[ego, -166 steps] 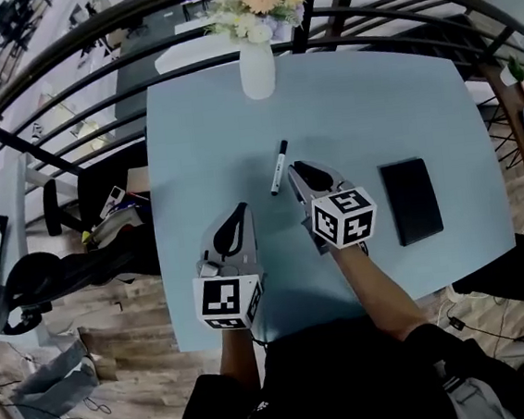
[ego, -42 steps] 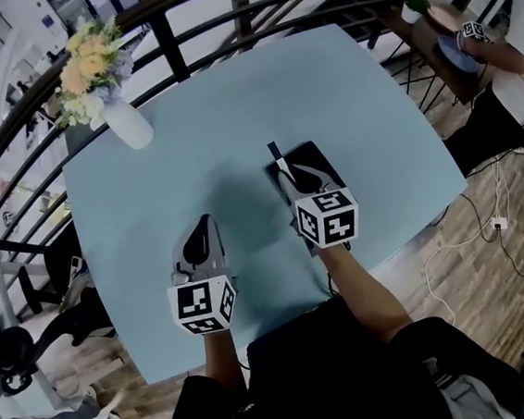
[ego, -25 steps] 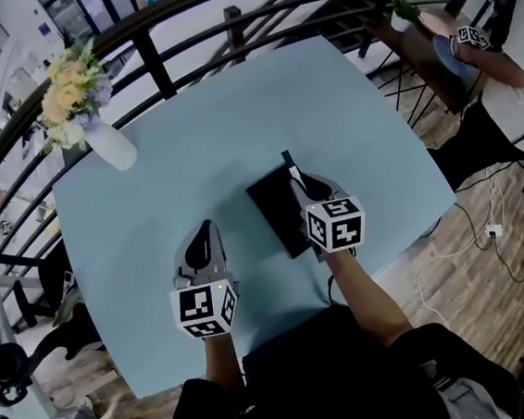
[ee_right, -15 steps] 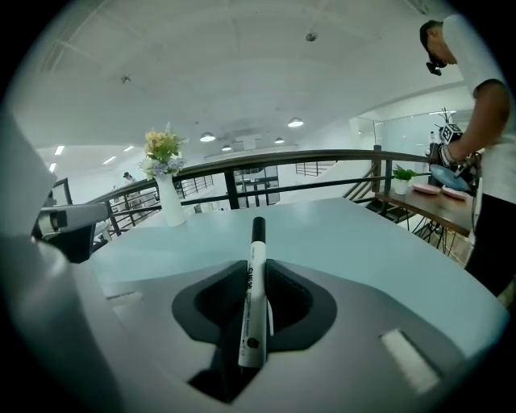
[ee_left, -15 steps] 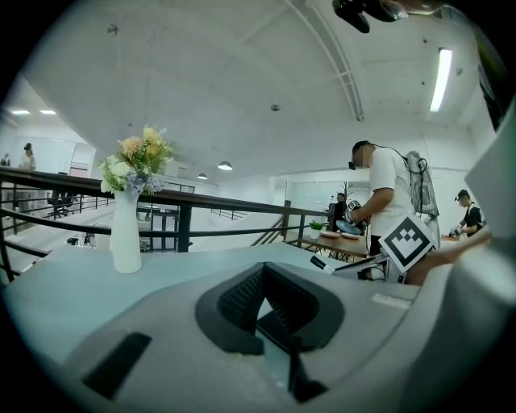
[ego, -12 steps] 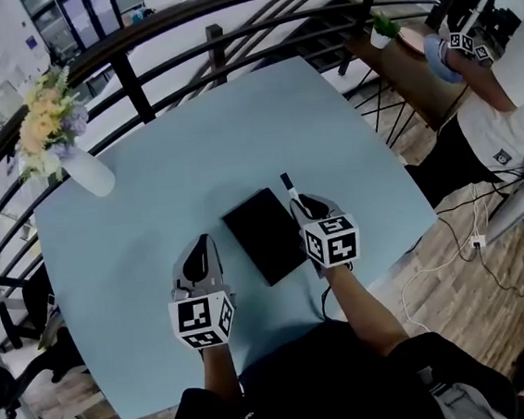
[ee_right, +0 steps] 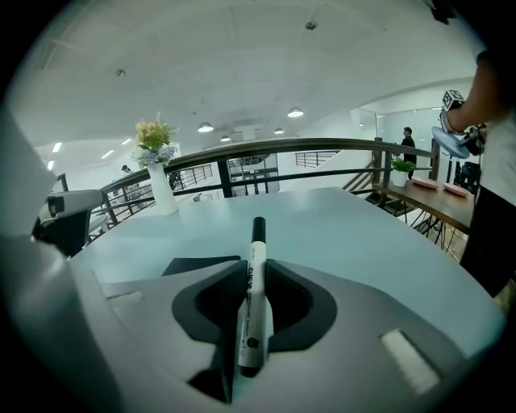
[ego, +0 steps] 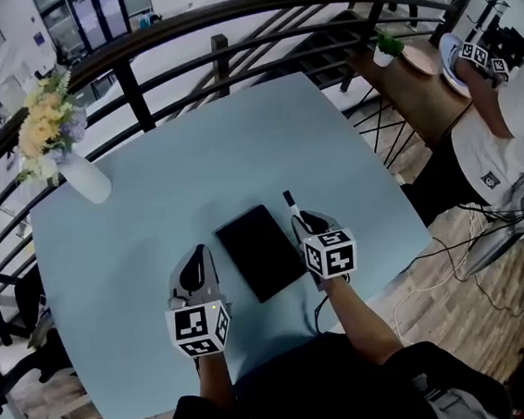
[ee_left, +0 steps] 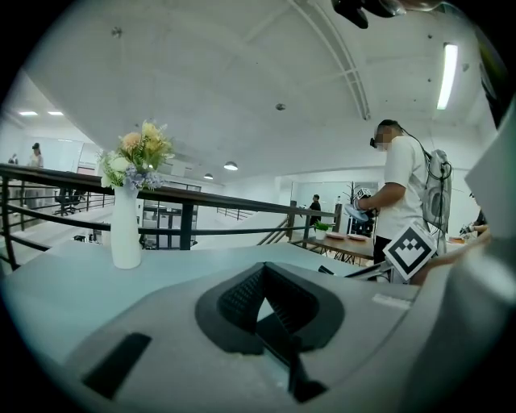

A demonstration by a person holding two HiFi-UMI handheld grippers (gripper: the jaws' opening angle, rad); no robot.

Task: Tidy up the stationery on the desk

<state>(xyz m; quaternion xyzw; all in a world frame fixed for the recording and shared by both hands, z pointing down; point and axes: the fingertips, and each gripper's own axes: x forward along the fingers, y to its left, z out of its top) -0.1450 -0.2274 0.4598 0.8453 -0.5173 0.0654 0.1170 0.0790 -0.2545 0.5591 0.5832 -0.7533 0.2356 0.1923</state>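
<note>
Marker [ee_right: 251,300], clamped by fingers of right gripper [ee_right: 254,264], shows full-length only in its view; left gripper [ee_left: 263,273] clenched empty.

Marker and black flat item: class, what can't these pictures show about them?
Print on the marker: blurred, right gripper view.
Rear of the marker: under the right gripper, head view.
The black flat item: notebook or case unclear; a jaw covers most, right gripper view.

The right gripper [ego: 308,222] is covering most of the marker [ego: 290,203] in the head view, with only the capped end sticking out ahead of it. In the right gripper view, the gripper's body is hiding the near part of the black notebook [ee_right: 193,264], which lies left of the jaws. The marker's print is showing too small to read.
</note>
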